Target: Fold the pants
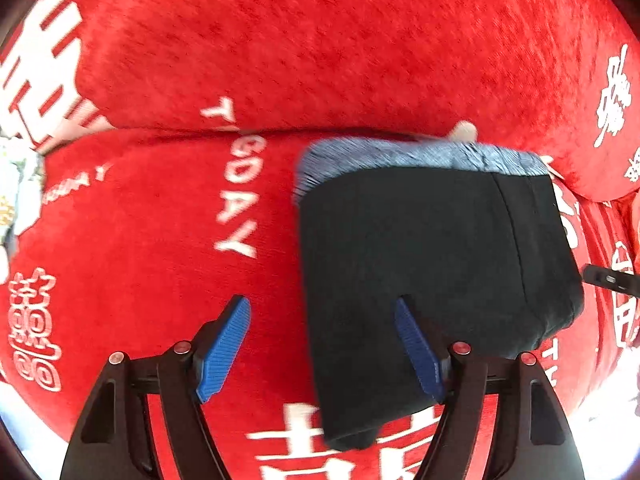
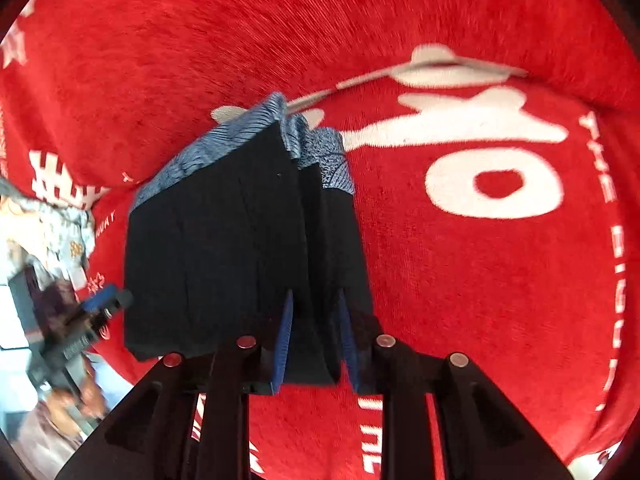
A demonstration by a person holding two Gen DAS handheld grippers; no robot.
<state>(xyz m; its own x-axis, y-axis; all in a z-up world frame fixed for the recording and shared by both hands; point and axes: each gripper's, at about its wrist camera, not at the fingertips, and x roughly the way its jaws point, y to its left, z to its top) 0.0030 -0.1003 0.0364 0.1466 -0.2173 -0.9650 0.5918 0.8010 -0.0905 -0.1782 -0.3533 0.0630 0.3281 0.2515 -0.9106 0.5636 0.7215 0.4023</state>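
- Left wrist view: our left claw (image 1: 322,346) stands wide, its two blue pads (image 1: 224,346) spread well apart and gripping nothing. The dark pants (image 1: 432,272), already folded into a compact bundle, lie on the red blanket (image 1: 320,40) with its white lettering, ahead of this claw and off to its right. The right-hand pad hangs over the bundle's near left part; whether it touches the cloth we cannot tell. The blue-patterned waistband (image 1: 420,156) marks the far end, so the long axis runs away from us, from near edge to waistband. At the right rim we catch a dark sliver of the other tool (image 1: 608,280).
- Right wrist view: our right claw (image 2: 314,340) is drawn narrow, pinching the near edge of the pants (image 2: 224,248) between its pads, and we see several stacked layers (image 2: 320,216) fanning up from the grip. The waistband (image 2: 240,144) again lies at the far end, straight ahead along the fingers. The left claw (image 2: 100,304) shows low on the left, just beside the bundle's near left corner.
- Our read: the right hand owns the bundle, and the free left hand sits just beside its left edge. The folding looks nearly done. Any final tuck or set-down turns on that near-to-far axis staying in line with the right claw.
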